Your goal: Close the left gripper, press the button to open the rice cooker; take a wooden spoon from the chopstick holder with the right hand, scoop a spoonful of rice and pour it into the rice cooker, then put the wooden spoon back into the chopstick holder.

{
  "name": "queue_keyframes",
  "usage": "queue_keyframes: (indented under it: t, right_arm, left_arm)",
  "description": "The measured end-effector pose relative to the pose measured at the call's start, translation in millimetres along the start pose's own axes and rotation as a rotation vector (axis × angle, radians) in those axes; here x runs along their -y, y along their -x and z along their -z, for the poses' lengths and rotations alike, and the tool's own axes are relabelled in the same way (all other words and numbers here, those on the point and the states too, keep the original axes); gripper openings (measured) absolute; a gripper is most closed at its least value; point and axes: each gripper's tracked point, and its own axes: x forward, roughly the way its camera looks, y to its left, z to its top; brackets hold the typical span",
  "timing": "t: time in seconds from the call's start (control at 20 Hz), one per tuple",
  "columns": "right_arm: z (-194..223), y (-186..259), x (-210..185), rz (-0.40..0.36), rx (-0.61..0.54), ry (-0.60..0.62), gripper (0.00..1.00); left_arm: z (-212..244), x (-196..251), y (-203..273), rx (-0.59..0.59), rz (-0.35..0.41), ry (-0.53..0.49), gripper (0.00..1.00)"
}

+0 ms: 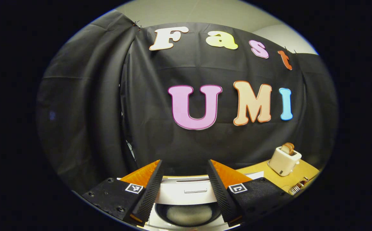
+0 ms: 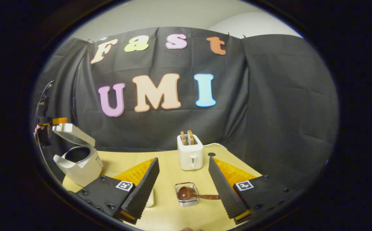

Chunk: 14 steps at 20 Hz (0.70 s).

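The left gripper (image 1: 186,189) is hanging with jaws apart, empty, over the open rice cooker (image 1: 186,205) at the bottom centre. The right gripper (image 2: 184,189) is gaping wide, gripping nothing, above the wooden spoon (image 2: 189,193) lying in a small glass dish (image 2: 186,194). A toaster (image 2: 190,156) is holding bread at mid-frame.

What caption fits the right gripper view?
Open hand-held gripper above wooden spoon in its holder; rice cooker lid up.

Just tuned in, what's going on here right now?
The rice cooker already stands open, lid up, at the table's left end. The left gripper hangs open right above it, looking into the pot. The right gripper is open and empty, facing the wooden spoon, which lies with its bowl in a small clear dish. A toaster stands behind.
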Motion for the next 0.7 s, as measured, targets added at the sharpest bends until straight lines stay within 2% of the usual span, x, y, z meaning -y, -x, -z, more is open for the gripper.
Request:
queue_keyframes:
  t: [0.15, 0.3, 0.55, 0.7]
  right_arm:
    - [1.0, -3.1, -6.9, -0.012, -0.004, 0.007, 0.96]
    - [3.6, -7.1, -16.1, -0.03, -0.012, 0.007, 0.96]
    - [10.0, -14.9, -36.5, -0.058, -0.03, 0.009, 0.99]
    - [12.8, -17.8, -50.4, -0.078, -0.034, 0.009, 1.0]
  left_arm:
    - [45.7, 1.7, 23.7, -0.074, 0.013, 0.008, 0.81]
    - [80.3, 2.9, 37.3, -0.089, 0.029, 0.011, 0.79]
    - [111.0, 3.5, 43.5, -0.076, 0.034, 0.019, 0.78]
    - [128.5, 2.6, 39.8, -0.111, 0.024, 0.008, 0.78]
